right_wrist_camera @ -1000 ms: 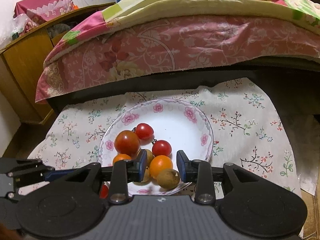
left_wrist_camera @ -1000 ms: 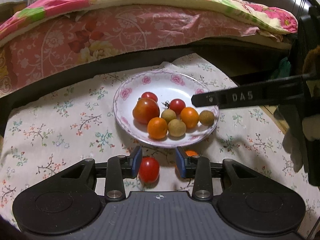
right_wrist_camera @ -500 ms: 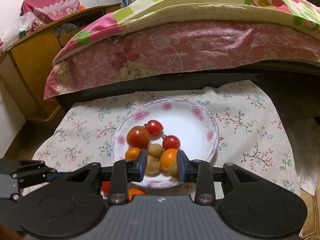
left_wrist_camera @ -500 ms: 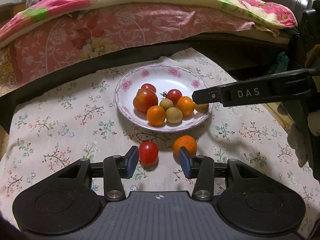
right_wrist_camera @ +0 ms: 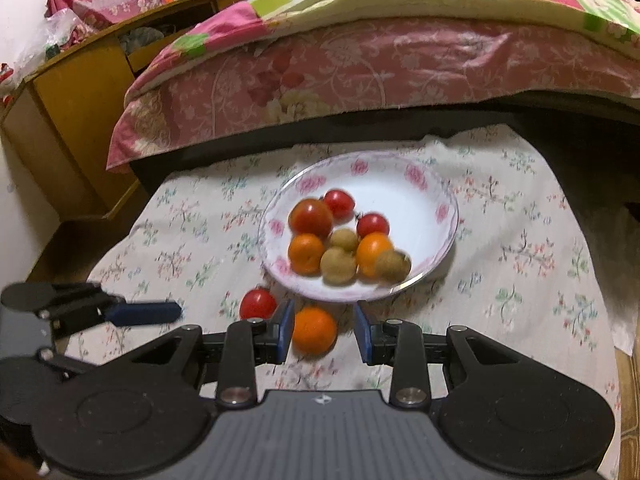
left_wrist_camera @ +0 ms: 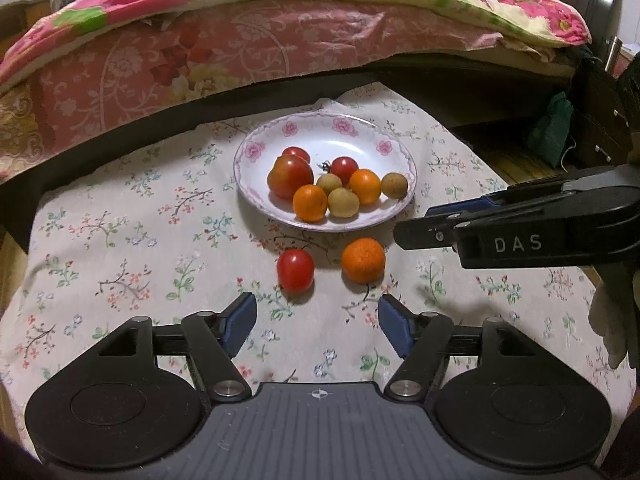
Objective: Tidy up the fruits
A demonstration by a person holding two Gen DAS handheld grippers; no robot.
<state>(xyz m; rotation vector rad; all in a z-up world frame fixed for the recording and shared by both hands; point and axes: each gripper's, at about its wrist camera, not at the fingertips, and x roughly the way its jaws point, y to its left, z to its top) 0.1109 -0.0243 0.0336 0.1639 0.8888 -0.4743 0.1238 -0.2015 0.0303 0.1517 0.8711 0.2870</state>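
A white flowered plate [left_wrist_camera: 352, 144] [right_wrist_camera: 408, 216] holds a large tomato [left_wrist_camera: 290, 176], two small tomatoes, two oranges and three brown longans. On the cloth in front of it lie a red tomato [left_wrist_camera: 296, 271] [right_wrist_camera: 258, 304] and an orange [left_wrist_camera: 363, 260] [right_wrist_camera: 314, 330]. My left gripper [left_wrist_camera: 318, 320] sits just short of them, its jaws opening with nothing between them. My right gripper [right_wrist_camera: 324, 332] [left_wrist_camera: 416, 228] hovers above the loose orange, jaws narrowly apart and gripping nothing. One of the left gripper's blue pads [right_wrist_camera: 144, 314] shows at the left of the right wrist view.
The floral cloth [left_wrist_camera: 140, 240] covers a low table. A bed with pink floral covers [left_wrist_camera: 240, 52] runs close behind it over a dark frame. A wooden cabinet [right_wrist_camera: 72, 120] stands at the far left, a green bag [left_wrist_camera: 550, 132] at the right. A gloved hand [left_wrist_camera: 612, 320] holds the right gripper.
Both grippers drew back from the plate. The left jaws widened, and the red tomato that sat between them now lies on the cloth ahead. The loose orange came into the right wrist view.
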